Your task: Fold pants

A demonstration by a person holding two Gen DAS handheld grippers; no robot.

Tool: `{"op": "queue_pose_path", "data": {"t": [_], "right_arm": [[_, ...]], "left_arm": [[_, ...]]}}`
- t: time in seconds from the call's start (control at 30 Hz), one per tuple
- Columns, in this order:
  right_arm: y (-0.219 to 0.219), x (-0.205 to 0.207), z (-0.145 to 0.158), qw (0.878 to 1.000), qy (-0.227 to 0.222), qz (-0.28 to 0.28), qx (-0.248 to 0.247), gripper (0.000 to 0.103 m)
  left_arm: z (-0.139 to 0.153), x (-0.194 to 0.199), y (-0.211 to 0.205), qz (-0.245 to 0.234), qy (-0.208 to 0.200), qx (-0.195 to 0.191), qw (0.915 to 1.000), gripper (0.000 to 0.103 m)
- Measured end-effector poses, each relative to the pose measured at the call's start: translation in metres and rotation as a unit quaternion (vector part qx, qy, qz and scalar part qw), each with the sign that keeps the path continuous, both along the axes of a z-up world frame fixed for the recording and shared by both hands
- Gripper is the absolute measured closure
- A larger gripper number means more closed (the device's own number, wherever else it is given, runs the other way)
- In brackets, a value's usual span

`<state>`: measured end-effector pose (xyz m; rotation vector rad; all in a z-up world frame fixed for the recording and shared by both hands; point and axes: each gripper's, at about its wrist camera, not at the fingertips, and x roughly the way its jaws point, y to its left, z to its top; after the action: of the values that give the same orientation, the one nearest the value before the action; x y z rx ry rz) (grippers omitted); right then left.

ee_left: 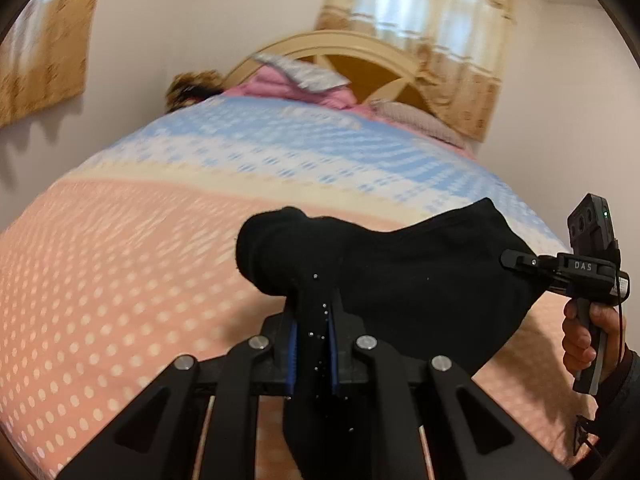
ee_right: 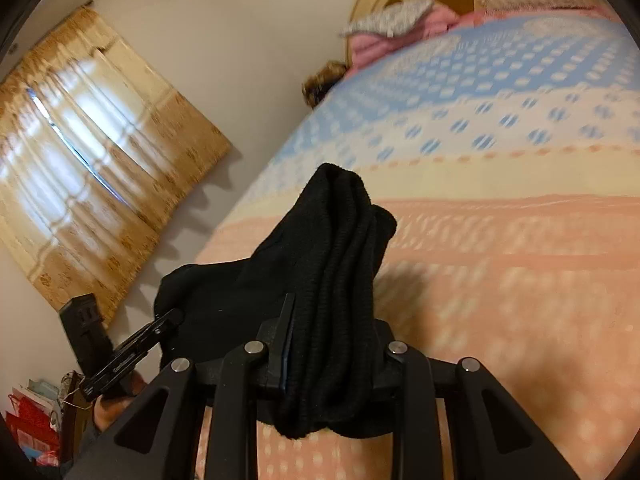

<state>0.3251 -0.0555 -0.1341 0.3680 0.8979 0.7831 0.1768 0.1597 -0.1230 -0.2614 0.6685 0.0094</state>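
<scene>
The black pants point(ee_left: 420, 280) hang lifted above the bed, stretched between both grippers. My left gripper point(ee_left: 312, 320) is shut on a bunched end of the pants, which wraps over its fingers. My right gripper point(ee_left: 516, 259) shows at the right in the left wrist view, clamped on the other end of the cloth. In the right wrist view the right gripper point(ee_right: 328, 320) is shut on a thick bunched fold of the pants point(ee_right: 340, 248), and the left gripper point(ee_right: 168, 320) grips the cloth at lower left.
The bed point(ee_left: 140, 260) has a pink, cream and blue dotted cover. Pink bedding and a grey cloth point(ee_left: 304, 76) lie by the wooden headboard point(ee_left: 360, 48). Curtained windows point(ee_right: 80, 128) flank the bed. Red bags point(ee_right: 32, 420) stand on the floor at left.
</scene>
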Motion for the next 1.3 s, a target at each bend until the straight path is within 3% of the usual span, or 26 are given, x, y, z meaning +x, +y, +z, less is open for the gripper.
{"op": "queue_pose_path", "data": {"t": [0.13,0.2,0.27,0.3,0.33,0.4,0.53,0.7,0.83,1.0,1.3], "right_arm": [[0.023,0.016,-0.024,0.999,0.019,0.0,-0.026,0.077],[0.022,0.022,-0.035,0.999,0.033,-0.003,-0.037,0.075],[0.015,0.026,-0.047,0.997,0.052,-0.012,-0.05,0.065],[0.01,0.027,-0.052,0.997,0.061,-0.019,-0.048,0.055],[0.003,0.029,-0.056,0.996,0.075,-0.028,-0.04,0.052],[-0.007,0.031,-0.06,0.995,0.092,-0.033,-0.012,0.052],[-0.018,0.027,-0.059,0.995,0.091,-0.044,-0.013,0.052],[-0.039,0.018,-0.054,0.994,0.089,-0.061,0.022,0.052],[-0.064,-0.003,-0.039,0.992,0.062,-0.114,0.008,0.052],[-0.087,-0.039,-0.026,0.988,0.037,-0.148,-0.018,0.052],[-0.094,-0.085,-0.025,0.988,0.032,-0.149,-0.034,0.052]], "left_arm": [[-0.042,0.007,0.015,0.023,0.044,-0.007,0.9988,0.087],[-0.053,0.007,0.013,0.031,0.058,0.004,0.9978,0.065],[-0.056,0.004,0.011,0.044,0.064,0.01,0.9969,0.051],[-0.053,0.002,0.01,0.048,0.061,0.013,0.9969,0.043],[-0.052,0.003,0.008,0.05,0.061,0.016,0.9967,0.041],[-0.052,0.001,0.009,0.048,0.066,0.016,0.9965,0.041],[-0.054,-0.004,0.021,0.061,0.068,0.012,0.9958,0.034],[-0.053,-0.013,0.022,0.075,0.068,0.014,0.9948,0.034],[-0.04,-0.025,0.01,0.099,0.06,0.072,0.9906,0.034],[-0.023,-0.043,0.002,0.103,0.036,0.059,0.9923,0.034],[0.004,-0.065,-0.024,0.082,0.007,0.063,0.9946,0.034]]}}
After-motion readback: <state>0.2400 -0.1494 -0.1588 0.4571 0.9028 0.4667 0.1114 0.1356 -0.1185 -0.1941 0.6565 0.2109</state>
